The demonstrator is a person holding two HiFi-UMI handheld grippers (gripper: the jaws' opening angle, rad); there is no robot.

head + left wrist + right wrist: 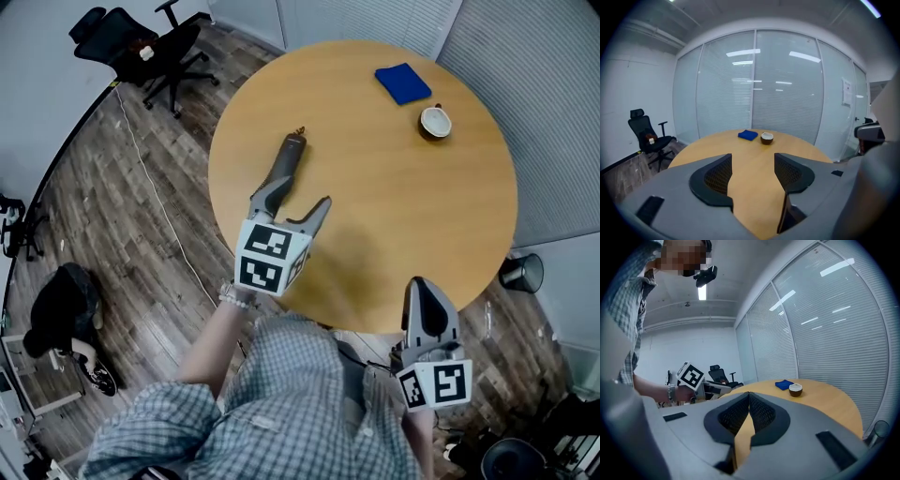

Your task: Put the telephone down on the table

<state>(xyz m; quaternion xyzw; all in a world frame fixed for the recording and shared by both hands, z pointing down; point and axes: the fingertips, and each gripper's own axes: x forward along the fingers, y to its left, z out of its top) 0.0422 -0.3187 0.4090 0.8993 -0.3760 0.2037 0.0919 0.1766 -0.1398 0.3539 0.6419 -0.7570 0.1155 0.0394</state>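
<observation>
A slim grey-brown telephone (293, 150) with a short antenna lies flat on the round wooden table (394, 216), towards its left side. My left gripper (300, 192) hovers over the table just on the near side of the telephone, its left finger overlapping the handset's near end. Its jaws stand open with only bare tabletop between them in the left gripper view (752, 161), where the telephone is hidden. My right gripper (419, 283) sits at the table's near edge, jaws shut with nothing between them (749, 401).
A folded blue cloth (403, 82) and a small brown cup (435, 122) sit at the table's far right. A black office chair (141, 47) stands far left on the wood floor. A dark bin (522, 273) is beside the table's right edge. Glass walls stand behind.
</observation>
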